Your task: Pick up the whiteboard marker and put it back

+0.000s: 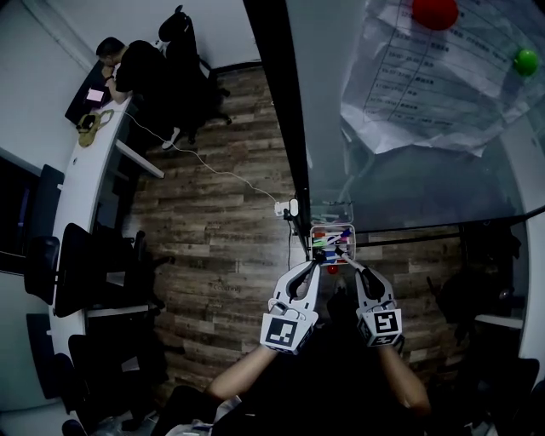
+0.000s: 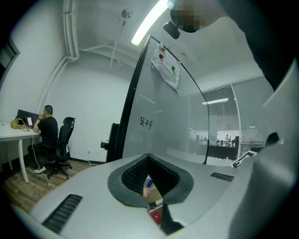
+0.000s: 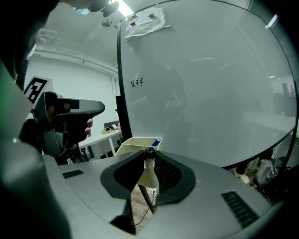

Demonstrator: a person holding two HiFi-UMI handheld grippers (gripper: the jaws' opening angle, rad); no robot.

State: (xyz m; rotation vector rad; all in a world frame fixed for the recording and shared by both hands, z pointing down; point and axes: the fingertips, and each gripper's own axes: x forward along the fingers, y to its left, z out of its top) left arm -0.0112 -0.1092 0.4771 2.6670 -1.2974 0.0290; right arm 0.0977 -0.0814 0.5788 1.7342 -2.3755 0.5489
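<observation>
A whiteboard marker (image 3: 149, 164) with a black cap stands upright between the pads of my right gripper (image 3: 148, 158), which is shut on it. In the head view that gripper (image 1: 347, 257) reaches the front of the small white tray (image 1: 331, 207) fixed at the foot of the whiteboard (image 1: 409, 187); several coloured markers lie in it. The same tray (image 3: 135, 144) shows just beyond the held marker. My left gripper (image 1: 318, 255) sits close beside the right one at the tray's front left, its fingers meeting at the tips with nothing held. Through its narrow gap (image 2: 149, 181) only bits of blue and red show.
A sheet of paper (image 1: 434, 77) hangs on the board under a red magnet (image 1: 435, 12) and a green one (image 1: 526, 60). A person (image 1: 128, 64) sits at a white desk (image 1: 81, 170) far left, with office chairs around. A cable (image 1: 213, 170) runs across the wooden floor.
</observation>
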